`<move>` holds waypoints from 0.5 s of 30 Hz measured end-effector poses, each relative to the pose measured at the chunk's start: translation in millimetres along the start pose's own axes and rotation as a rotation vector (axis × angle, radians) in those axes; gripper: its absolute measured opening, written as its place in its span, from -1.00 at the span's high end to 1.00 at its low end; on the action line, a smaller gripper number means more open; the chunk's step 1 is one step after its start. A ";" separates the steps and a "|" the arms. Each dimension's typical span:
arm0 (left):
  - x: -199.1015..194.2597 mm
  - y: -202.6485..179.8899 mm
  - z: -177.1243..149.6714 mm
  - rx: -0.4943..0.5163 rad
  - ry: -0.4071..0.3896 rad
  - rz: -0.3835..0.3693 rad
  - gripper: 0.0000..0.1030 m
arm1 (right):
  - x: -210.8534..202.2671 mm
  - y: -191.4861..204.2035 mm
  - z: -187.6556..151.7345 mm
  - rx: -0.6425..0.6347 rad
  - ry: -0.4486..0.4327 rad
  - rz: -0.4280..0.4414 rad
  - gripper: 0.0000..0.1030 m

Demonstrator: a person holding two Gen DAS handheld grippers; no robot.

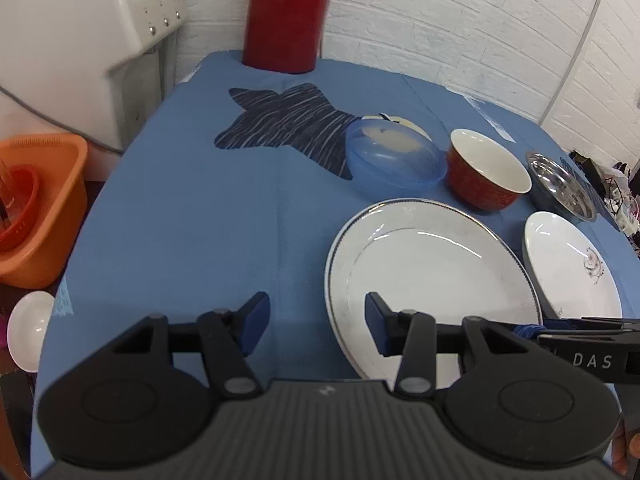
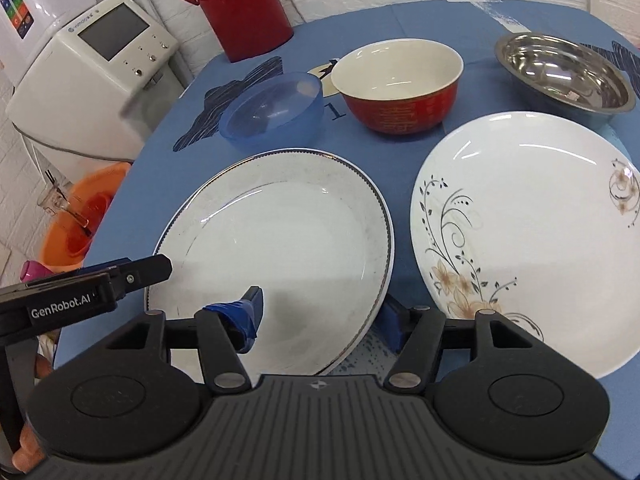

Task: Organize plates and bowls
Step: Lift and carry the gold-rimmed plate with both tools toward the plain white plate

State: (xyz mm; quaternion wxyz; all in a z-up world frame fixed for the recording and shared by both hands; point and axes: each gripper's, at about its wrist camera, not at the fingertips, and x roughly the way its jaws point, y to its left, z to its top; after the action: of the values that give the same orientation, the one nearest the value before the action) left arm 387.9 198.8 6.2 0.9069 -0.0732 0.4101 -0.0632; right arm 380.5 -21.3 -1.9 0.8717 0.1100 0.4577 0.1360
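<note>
Blue cloth covers the table (image 1: 180, 208), where the silver-rimmed white plate (image 2: 280, 248) lies beside the floral white plate (image 2: 532, 232). Right gripper (image 2: 324, 312) straddles the rimmed plate's near edge, jaws spread; left gripper (image 1: 316, 320) is likewise released. Pinch the rim squarely before lifting. Contact under that rim is hidden.

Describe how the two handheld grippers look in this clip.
Both are black plastic with ribbed bodies, round side housings and blue finger pads. The left gripper carries white "GenRobot.AI" lettering on its side; the right gripper shows "DAS" and has blue tape wrapped round one finger.
</note>
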 end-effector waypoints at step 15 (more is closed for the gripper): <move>30.8 3.8 9.5 -0.017 0.038 0.004 0.12 | 33.3 12.4 30.7 -0.200 -0.054 -0.048 -0.04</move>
State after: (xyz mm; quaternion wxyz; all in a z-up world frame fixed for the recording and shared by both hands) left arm 415.4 198.0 -10.9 0.8984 -0.0789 0.4280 -0.0590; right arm 422.4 -0.5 -6.5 0.8934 0.0150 0.4207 0.1569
